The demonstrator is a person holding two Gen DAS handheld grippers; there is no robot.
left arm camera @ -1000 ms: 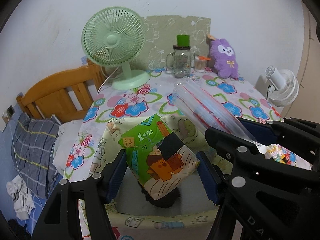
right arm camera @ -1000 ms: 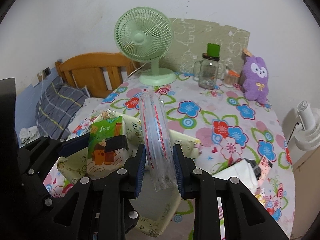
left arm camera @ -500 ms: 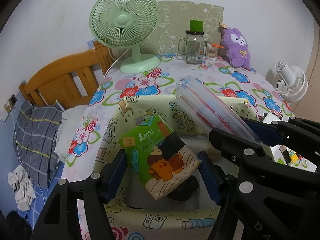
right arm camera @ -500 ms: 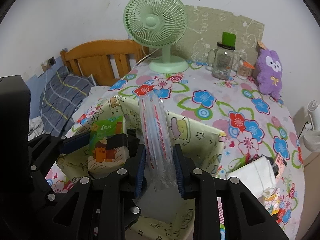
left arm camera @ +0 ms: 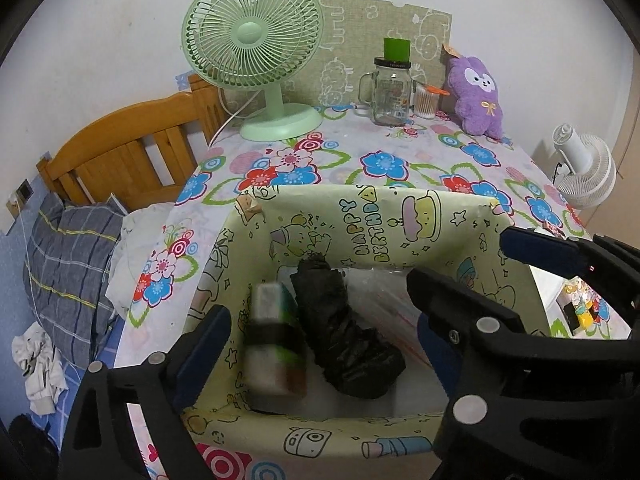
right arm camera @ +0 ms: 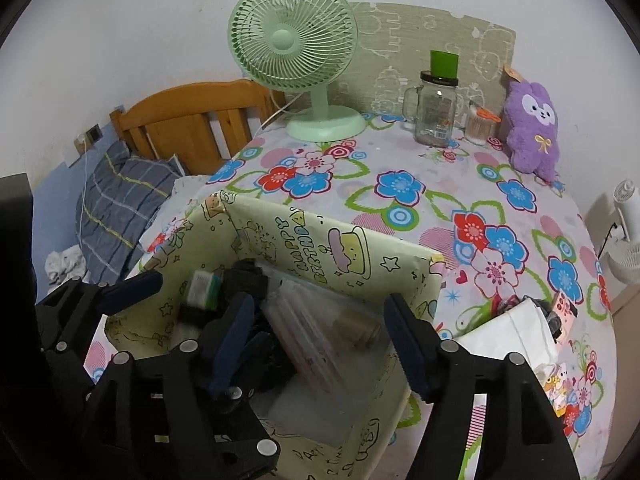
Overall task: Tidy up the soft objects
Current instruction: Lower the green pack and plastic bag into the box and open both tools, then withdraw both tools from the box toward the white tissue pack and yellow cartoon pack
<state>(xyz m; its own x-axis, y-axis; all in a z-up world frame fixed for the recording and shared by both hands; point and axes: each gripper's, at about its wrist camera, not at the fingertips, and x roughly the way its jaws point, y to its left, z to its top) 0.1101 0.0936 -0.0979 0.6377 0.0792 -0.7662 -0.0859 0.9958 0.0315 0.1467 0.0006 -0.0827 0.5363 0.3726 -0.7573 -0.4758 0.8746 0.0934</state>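
Tissue pack (left arm camera: 276,344), black bundle (left arm camera: 344,332) and clear bag (right arm camera: 308,336) lay in box (left arm camera: 360,216); both grippers' fingers wide, empty; purple plush (right arm camera: 532,130) remained on far tabletop (right arm camera: 440,184).

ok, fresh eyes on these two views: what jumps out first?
The yellow "Happy Birthday" box at the table's near edge, holding a green tissue pack, a black bundle and a clear bag. Both the left gripper and the right gripper hang open over it. Behind stand a green fan and a purple plush.
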